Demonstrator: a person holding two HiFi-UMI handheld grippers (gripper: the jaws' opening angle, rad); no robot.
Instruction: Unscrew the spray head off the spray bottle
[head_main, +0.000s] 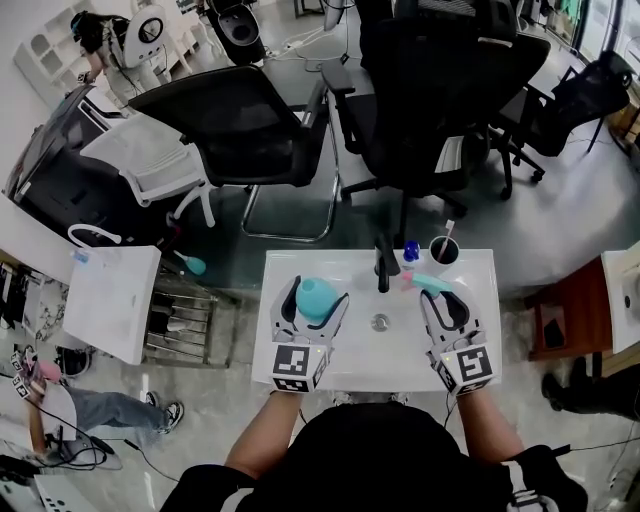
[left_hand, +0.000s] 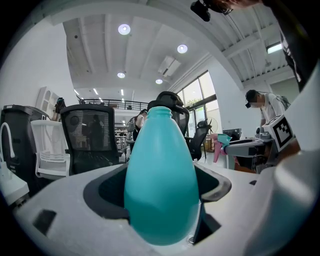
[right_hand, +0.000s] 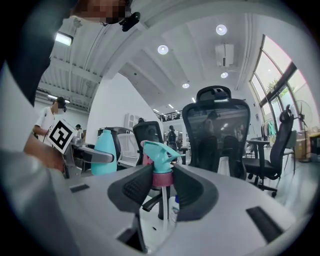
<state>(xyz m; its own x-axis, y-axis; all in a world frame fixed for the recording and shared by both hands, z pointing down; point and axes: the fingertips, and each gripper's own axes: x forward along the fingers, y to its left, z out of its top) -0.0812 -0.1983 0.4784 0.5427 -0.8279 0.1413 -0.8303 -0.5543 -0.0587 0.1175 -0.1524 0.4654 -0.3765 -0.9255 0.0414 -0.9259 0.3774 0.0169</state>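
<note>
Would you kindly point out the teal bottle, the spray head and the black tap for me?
teal bottle (left_hand: 161, 185): left gripper view, middle of its body.
spray head (right_hand: 159, 156): right gripper view, its teal trigger housing.
black tap (head_main: 382, 268): head view, its upright stem.

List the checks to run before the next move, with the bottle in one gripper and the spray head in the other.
1. Spray head separated from bottle: ok, bottle neck bare, dip tube hangs free.
2. Left gripper grip on bottle: ok, jaws closed on its body.
3. Right gripper grip on spray head: ok, jaws clamp its pink collar.
4. Bottle upright: ok.
5. Liquid left in bottle: cannot tell, the wall is opaque.
6. Spray head clear of faucet: ok, apart in the head view.
</note>
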